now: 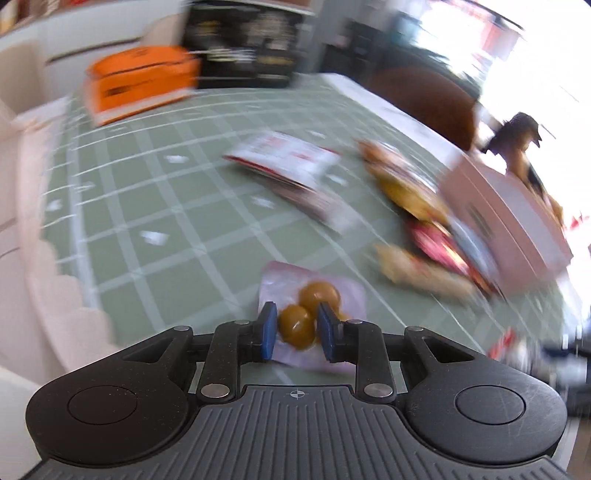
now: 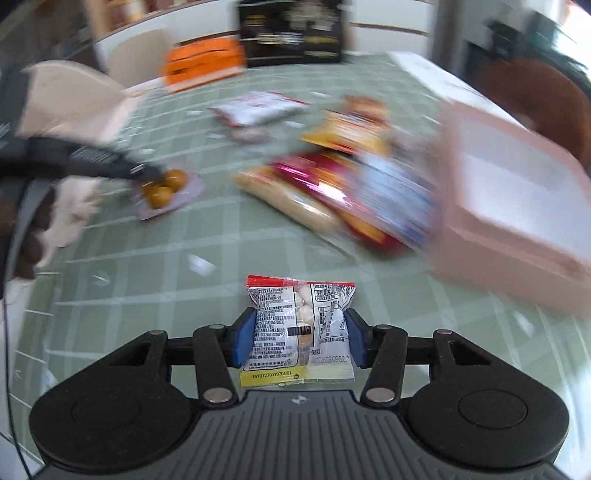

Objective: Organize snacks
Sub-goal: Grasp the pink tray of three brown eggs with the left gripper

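Note:
My left gripper [image 1: 297, 331] is shut on a clear packet of brown round snacks [image 1: 319, 295], its blue pads squeezing one of the balls. From the right wrist the same packet [image 2: 162, 194] hangs in the left gripper [image 2: 147, 173] just over the green checked cloth [image 2: 155, 258]. My right gripper [image 2: 300, 339] holds a small white printed snack packet [image 2: 299, 317] with a red top edge, both pads against its sides. A blurred pile of snack bags [image 2: 351, 184] lies ahead on the right, also in the left wrist view as the snack pile [image 1: 424, 229].
A pink box [image 2: 517, 206] stands at the right beside the pile. An orange box [image 2: 203, 64] and a black box [image 2: 295, 29] sit at the far edge. A white-and-red packet [image 2: 258, 107] lies mid-table. A person's hand [image 2: 33, 236] is at the left.

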A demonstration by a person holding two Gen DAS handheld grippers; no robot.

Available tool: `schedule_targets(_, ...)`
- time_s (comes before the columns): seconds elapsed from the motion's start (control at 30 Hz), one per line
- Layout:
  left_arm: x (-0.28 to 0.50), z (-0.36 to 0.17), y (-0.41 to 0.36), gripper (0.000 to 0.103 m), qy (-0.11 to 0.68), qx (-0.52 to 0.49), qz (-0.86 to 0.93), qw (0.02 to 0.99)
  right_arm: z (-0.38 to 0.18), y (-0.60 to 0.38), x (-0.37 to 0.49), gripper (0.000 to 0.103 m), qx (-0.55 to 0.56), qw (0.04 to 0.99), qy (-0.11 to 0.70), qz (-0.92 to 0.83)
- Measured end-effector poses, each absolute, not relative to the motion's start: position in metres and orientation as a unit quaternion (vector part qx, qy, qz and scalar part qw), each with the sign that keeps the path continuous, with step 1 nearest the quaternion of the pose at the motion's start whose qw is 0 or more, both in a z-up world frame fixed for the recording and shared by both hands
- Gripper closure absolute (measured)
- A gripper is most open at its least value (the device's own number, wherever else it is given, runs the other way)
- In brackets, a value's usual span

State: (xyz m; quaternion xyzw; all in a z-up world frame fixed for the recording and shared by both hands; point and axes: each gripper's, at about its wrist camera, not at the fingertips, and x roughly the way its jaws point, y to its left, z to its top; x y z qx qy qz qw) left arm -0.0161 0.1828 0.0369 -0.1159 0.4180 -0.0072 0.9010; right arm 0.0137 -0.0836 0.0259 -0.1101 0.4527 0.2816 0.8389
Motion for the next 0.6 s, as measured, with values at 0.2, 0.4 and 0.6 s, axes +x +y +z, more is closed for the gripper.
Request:
schedule_targets(0.2, -0.034, 0.043, 0.12, 0.075, 0.404, -0.02, -0.038, 0.914, 0.016, -0.15, 0.012, 0.053, -0.059, 0.862, 0.465, 0.194)
schedule_targets(0.4, -0.028, 0.044, 0.09, 0.073, 0.421, 0.017, -0.082, 0.903, 0.01, -0.166, 0.008, 0.05, -0.042, 0.873, 0.456, 0.167)
schedule_targets(0.6, -0.033, 0.038, 0.071, 0.06, 0.415, 0.085, -0.095, 0.901, 0.007, -0.162, 0.002, 0.036, -0.048, 0.879, 0.446, 0.161)
